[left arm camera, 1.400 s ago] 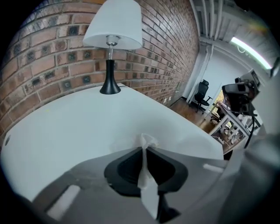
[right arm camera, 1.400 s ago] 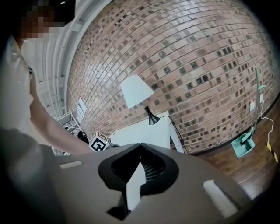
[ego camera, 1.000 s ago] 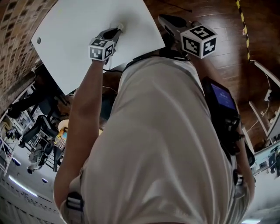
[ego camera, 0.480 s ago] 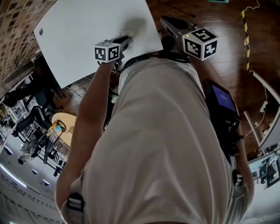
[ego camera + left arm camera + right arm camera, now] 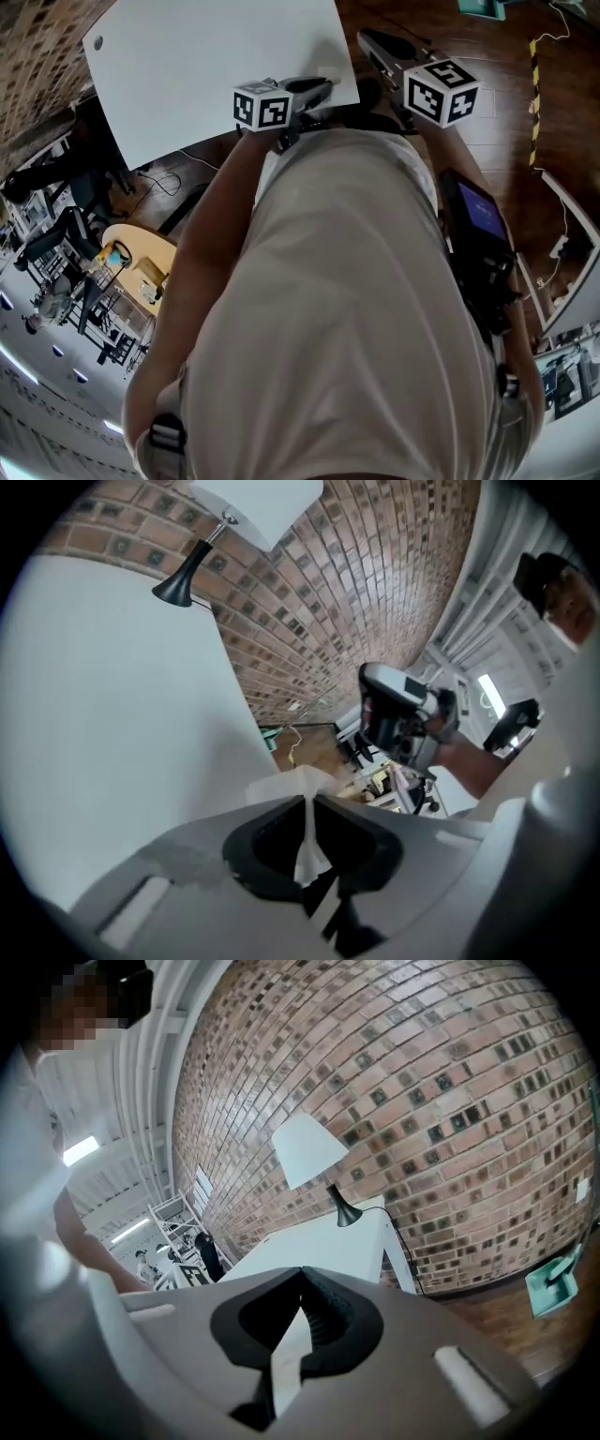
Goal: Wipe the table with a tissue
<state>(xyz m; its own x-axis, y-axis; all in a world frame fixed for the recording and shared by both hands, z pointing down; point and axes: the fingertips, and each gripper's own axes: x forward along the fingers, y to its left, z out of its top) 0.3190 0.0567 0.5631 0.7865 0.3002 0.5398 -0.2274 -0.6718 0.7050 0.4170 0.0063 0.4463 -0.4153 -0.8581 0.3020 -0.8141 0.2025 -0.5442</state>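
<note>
Swept right to the flat white table's (image 5: 206, 66) edge, the left gripper (image 5: 319, 87) pinches a thin white tissue (image 5: 286, 785) mid-wipe, likely needing a leftward return stroke; the right gripper (image 5: 300, 1277) is closed, empty.

A studio or workshop. Its brick wall (image 5: 450, 1101), wooden floor (image 5: 487, 37), white table (image 5: 206, 66) with a lamp (image 5: 309, 1152) (black-stemmed). A scaffold tower (image 5: 175, 1218) stands behind.

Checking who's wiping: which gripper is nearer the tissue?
Left. The left gripper pinches the tissue at the table edge; the right gripper hangs beside the table, over the wooden floor, apart from it.
</note>
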